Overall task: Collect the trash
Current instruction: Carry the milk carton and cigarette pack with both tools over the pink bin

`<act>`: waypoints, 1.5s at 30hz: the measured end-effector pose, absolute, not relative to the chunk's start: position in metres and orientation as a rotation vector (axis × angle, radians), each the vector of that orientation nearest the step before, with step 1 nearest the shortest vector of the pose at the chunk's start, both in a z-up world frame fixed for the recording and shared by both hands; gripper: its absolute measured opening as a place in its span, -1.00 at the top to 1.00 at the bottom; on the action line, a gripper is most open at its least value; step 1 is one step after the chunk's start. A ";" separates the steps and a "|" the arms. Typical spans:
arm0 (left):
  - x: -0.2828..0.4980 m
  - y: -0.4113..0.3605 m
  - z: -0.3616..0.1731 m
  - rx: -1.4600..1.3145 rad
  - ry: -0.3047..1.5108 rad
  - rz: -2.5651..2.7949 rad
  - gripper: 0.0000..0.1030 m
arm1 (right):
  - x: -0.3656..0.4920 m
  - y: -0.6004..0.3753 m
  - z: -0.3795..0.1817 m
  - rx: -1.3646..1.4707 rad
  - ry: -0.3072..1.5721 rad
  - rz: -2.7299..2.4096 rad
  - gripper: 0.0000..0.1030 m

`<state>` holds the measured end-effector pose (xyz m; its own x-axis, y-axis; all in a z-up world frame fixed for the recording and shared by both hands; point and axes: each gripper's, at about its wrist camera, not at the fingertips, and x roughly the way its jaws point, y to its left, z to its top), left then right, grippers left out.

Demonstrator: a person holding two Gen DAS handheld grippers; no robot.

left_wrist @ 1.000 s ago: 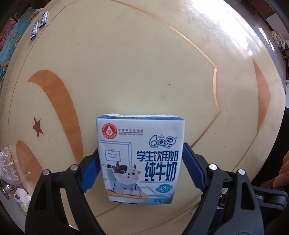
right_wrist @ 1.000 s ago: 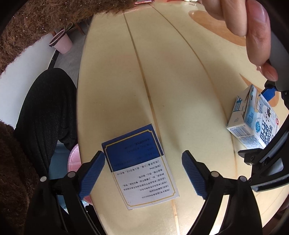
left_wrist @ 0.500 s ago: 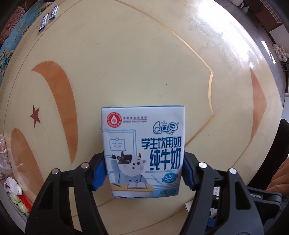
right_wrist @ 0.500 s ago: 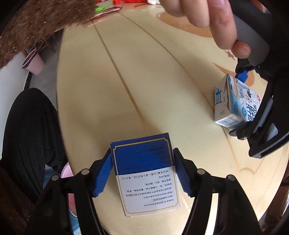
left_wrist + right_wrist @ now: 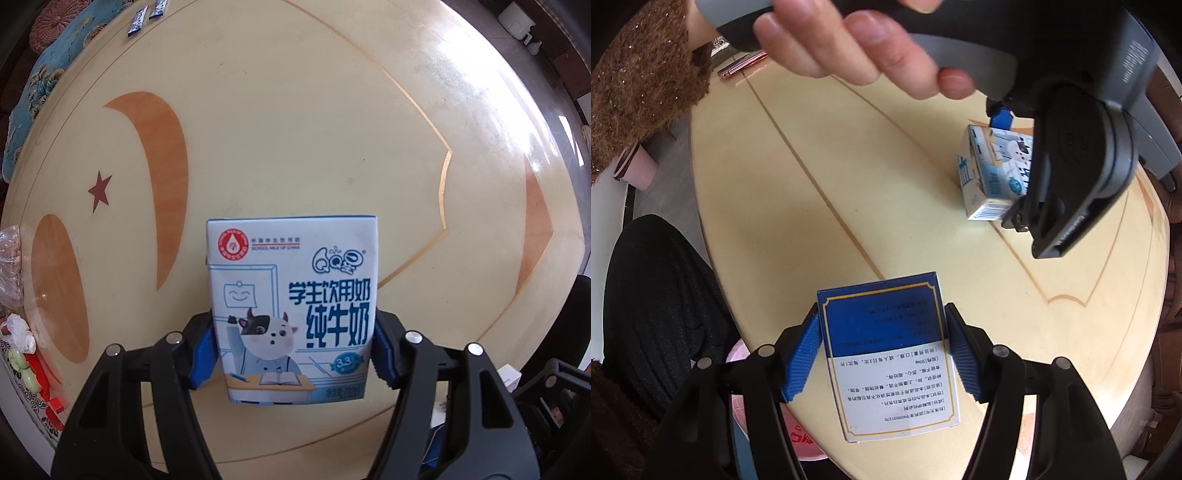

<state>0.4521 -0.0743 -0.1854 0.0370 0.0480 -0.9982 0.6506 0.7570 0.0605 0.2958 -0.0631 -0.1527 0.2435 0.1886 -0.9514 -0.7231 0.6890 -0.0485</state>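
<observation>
Left gripper (image 5: pixel 291 354) clamps a blue-and-white cardboard milk carton (image 5: pixel 293 306); right gripper (image 5: pixel 884 360) clamps a blue-and-white flat paper box (image 5: pixel 890 358). Both fingers grip firmly above the cream tabletop (image 5: pixel 295 129). Next, probably: carry both to a bin.

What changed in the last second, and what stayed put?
Both grippers closed on their items: the left gripper now clamps the milk carton, the right gripper the blue-and-white box. Both items look lifted off the table. The two small packets at the far edge stayed.
</observation>
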 end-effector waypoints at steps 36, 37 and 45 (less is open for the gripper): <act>0.175 0.014 -0.089 0.398 1.159 -0.346 -0.27 | 0.136 -0.107 -0.042 -0.383 0.965 0.448 -0.22; 0.168 0.014 -0.092 0.397 1.156 -0.344 -0.27 | 0.131 -0.106 -0.043 -0.380 0.965 0.449 -0.22; 0.120 0.013 -0.112 0.375 1.145 -0.360 -0.27 | 0.094 -0.103 -0.062 -0.359 0.981 0.454 -0.22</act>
<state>0.1200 0.0127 -0.1121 0.3700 -0.0845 -0.9252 0.4605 0.8816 0.1037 0.0941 -0.1029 -0.0615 0.4761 0.2042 -0.8554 -0.5201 0.8497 -0.0866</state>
